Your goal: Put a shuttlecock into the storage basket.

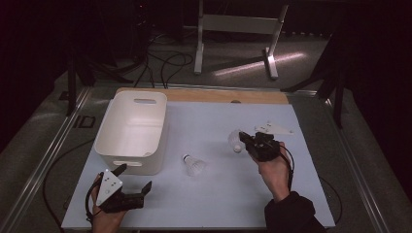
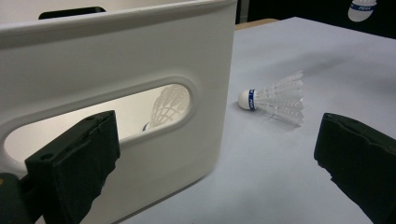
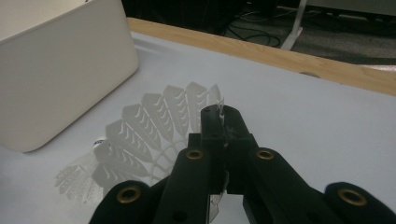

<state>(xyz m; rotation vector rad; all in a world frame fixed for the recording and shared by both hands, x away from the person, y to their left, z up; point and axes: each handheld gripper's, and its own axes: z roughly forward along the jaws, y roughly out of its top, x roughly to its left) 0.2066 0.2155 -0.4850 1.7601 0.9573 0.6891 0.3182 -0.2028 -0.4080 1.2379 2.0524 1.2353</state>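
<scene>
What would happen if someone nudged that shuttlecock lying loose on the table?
The loose shuttlecock probably skids easily: its thin, open feathered skirt looks very light. Lying on its side with a round cork head, it would likely roll in a curve. The skirt looks fragile.

White bin (image 1: 131,130) at nine o'clock; white shuttlecock (image 2: 275,99) (blue band at its cork) on pale blue-grey table (image 1: 218,194); black right gripper (image 3: 223,122).

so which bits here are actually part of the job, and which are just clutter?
Likely in play:
- shuttlecock held by its skirt in the right gripper
- shuttlecock on the table
- shuttlecock in the bin
- white bin
- left gripper, open, beside the bin

Lying about:
- white frame on the floor
- floor cables
</scene>
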